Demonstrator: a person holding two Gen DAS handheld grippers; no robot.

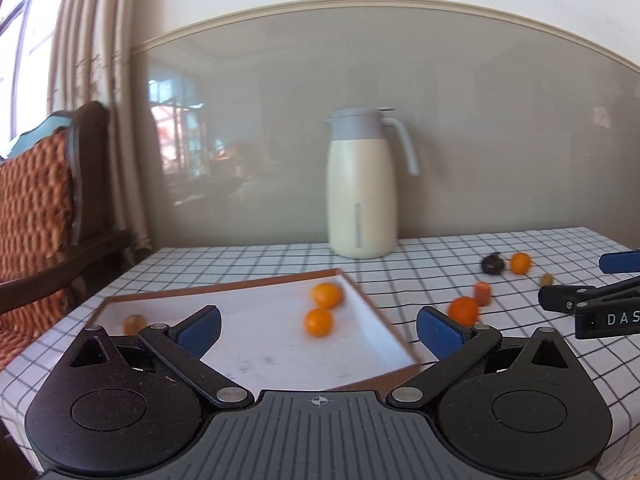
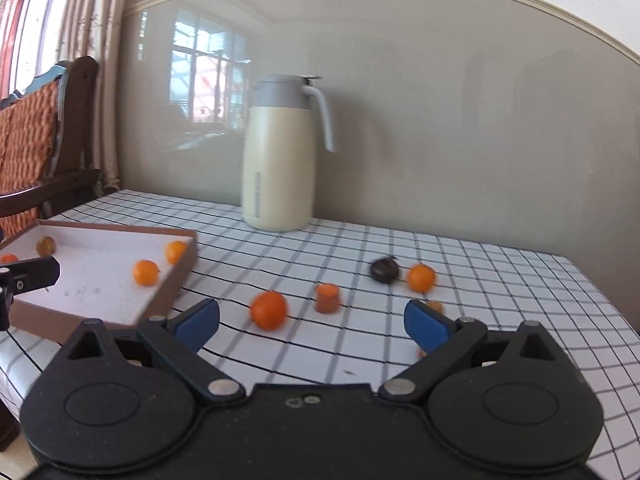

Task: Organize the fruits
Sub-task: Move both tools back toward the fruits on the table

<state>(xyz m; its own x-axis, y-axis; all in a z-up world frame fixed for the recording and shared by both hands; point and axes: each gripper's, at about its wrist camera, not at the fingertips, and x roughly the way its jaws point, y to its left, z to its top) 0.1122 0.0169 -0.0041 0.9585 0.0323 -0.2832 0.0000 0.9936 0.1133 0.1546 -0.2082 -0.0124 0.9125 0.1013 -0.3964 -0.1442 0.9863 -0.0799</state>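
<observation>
A table under a white cloth with a dark grid (image 2: pixel 360 248) stands against a grey wall panel, with a cream jug (image 2: pixel 278 160) at the back and a wicker chair (image 1: pixel 36 216) off to the left by the curtain. A shallow brown-rimmed tray (image 1: pixel 372 308) with a white floor sits at the left of the cloth. In it lie two oranges (image 1: pixel 319 322), close together toward the tray's 2 o'clock corner, plus a small brownish fruit (image 1: pixel 134 323) at its near-left side. The right wrist view hints at one more orange bit at the tray's far left edge, too cut off to name.

Loose on the cloth, to the right of the tray, are a nearer orange (image 2: pixel 269 309), an orange stub (image 2: pixel 328 298) cut flat like a carrot piece just past it at 1 o'clock, then a dark round fruit (image 2: pixel 384 270) touching or nearly touching a second orange (image 2: pixel 421 278). A small yellowish fruit (image 1: pixel 546 279) lies further right.

The left gripper (image 1: pixel 318 326) hangs over the tray's near edge with its jaws spread wide and nothing between them. The right gripper (image 2: pixel 312 320) also stands wide apart and empty, facing the loose fruit, the nearer orange lying just ahead of the gap toward its left finger.

The oranges look light, round and smooth-skinned, so they will likely roll at a nudge and squirt out of a skewed pinch. Taking one across its widest middle, pads level and squeeze gentle, seems safest. The stub looks firmer and should sit steadily when taken by its sides.
</observation>
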